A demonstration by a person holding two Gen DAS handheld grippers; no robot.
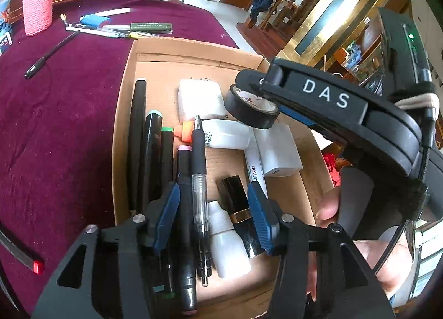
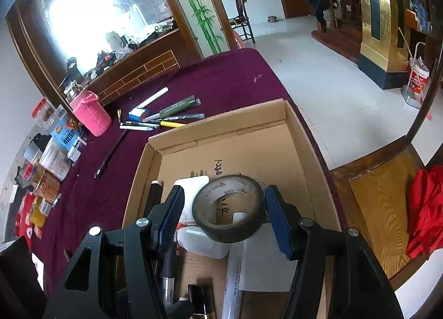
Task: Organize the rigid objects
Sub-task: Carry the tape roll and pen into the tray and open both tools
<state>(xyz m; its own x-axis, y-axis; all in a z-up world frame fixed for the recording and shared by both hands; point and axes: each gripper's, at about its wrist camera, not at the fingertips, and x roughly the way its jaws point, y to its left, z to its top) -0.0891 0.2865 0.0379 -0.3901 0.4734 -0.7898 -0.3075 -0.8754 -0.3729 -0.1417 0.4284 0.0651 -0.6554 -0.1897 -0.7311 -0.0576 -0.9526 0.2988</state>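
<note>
Cardboard box: we had the open box [image 2: 301, 136] on the maroon cloth [image 1: 69, 125], already part filled, with markers along its left wall and white pieces further in.

Left fingers: our left gripper [image 1: 213, 216] stood about half open over the near end of the box. A clear pen [image 1: 200, 169] lay loose between its blue pads, touched by neither, so we judged that pen set down.

Right fingers: our right gripper [image 2: 224, 222] held the roll of black tape [image 2: 229, 208] between its pads. The right pad pressed the roll's side; the left pad's contact we could not tell for certain, though the roll hung tilted above the box contents, which suggested a grip.

Tape position: the roll was over the middle of the box, above a white bottle [image 2: 202, 241] and a white block [image 1: 200, 101], not yet resting on anything.

Step in hand: we judged it to be laying the tape down inside the box.

How to do it well: we reckoned it best to lower the roll onto bare cardboard toward the far right corner, flat rather than on edge, so that it could not roll onto the pens.

Risk: letting go from this height onto the bottle could have sent the roll tumbling.

Still out: several pens [image 2: 166, 116] lay on the cloth beyond the box.
</note>
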